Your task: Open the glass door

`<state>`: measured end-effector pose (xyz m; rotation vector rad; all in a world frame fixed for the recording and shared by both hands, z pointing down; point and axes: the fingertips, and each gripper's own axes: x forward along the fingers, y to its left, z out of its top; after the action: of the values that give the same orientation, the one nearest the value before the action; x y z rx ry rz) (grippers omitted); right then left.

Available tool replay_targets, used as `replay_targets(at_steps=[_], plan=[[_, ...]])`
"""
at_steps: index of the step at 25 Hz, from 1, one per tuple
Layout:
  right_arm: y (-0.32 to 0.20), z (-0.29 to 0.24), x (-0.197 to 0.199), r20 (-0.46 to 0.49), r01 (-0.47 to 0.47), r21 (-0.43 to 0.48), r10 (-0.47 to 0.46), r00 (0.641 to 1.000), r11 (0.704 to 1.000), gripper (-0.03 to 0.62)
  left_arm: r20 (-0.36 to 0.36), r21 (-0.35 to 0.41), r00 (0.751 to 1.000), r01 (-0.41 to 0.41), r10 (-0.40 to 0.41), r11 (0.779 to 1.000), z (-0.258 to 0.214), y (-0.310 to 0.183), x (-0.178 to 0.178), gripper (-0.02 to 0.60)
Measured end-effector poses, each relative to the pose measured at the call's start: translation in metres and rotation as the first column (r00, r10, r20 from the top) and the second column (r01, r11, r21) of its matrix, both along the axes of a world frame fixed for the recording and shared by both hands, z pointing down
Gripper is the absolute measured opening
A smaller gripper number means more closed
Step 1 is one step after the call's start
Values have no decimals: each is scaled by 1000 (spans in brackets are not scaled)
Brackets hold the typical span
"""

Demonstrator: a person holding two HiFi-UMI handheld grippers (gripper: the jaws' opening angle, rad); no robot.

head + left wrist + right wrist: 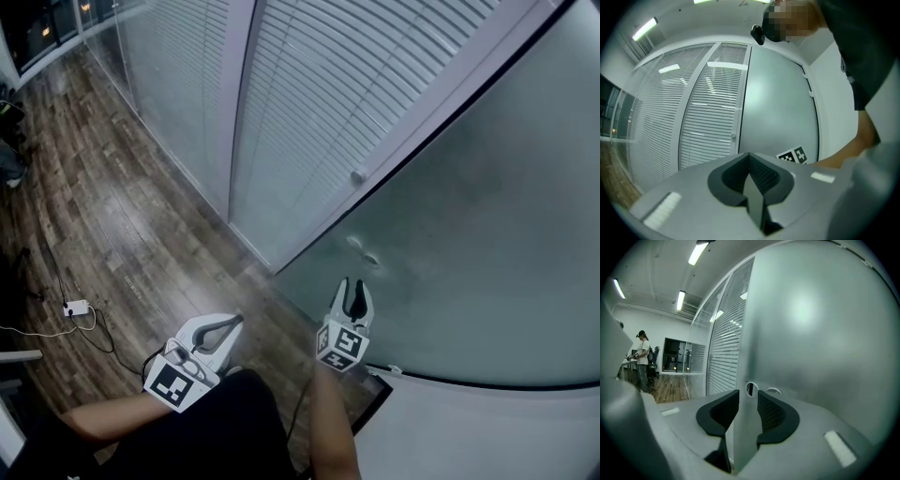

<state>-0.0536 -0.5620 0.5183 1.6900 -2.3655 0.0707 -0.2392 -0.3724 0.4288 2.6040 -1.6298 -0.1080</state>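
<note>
The frosted glass door (pixel 487 216) fills the right of the head view, with two small round holes (pixel 366 253) near its free edge. A small knob (pixel 359 175) sits on the pale frame beside it. My right gripper (pixel 354 298) points at those holes from just below, jaws open. In the right gripper view the door's edge (pixel 746 427) lines up with the gap between the pads; contact cannot be told. My left gripper (pixel 225 328) hangs lower left over the floor, shut and empty. In its own view the door (pixel 780 108) stands ahead.
Glass walls with white blinds (pixel 309 84) run left of the door. A cable with a white plug block (pixel 75 307) lies on the wooden floor (pixel 112 206). A white wall panel (pixel 469 431) is at lower right. A person (pixel 643 359) stands far off.
</note>
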Motion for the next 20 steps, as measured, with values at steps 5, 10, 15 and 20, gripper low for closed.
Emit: replay_targets(at_steps=[5, 10, 15, 20], plan=[[-24, 3, 3, 20, -16, -3, 16, 1000, 1000, 133, 11, -22, 999, 44, -44, 999, 2, 5, -7, -2], [-42, 11, 3, 29, -20, -18, 20, 999, 1000, 137, 26, -31, 997, 76, -75, 997, 4, 11, -11, -1], [-58, 23, 6, 64, -23, -40, 26, 998, 999, 150, 30, -46, 993, 118, -116, 992, 7, 12, -16, -1], [-67, 30, 11, 63, -33, -49, 36, 997, 998, 150, 45, -54, 989, 143, -140, 988, 8, 13, -22, 0]])
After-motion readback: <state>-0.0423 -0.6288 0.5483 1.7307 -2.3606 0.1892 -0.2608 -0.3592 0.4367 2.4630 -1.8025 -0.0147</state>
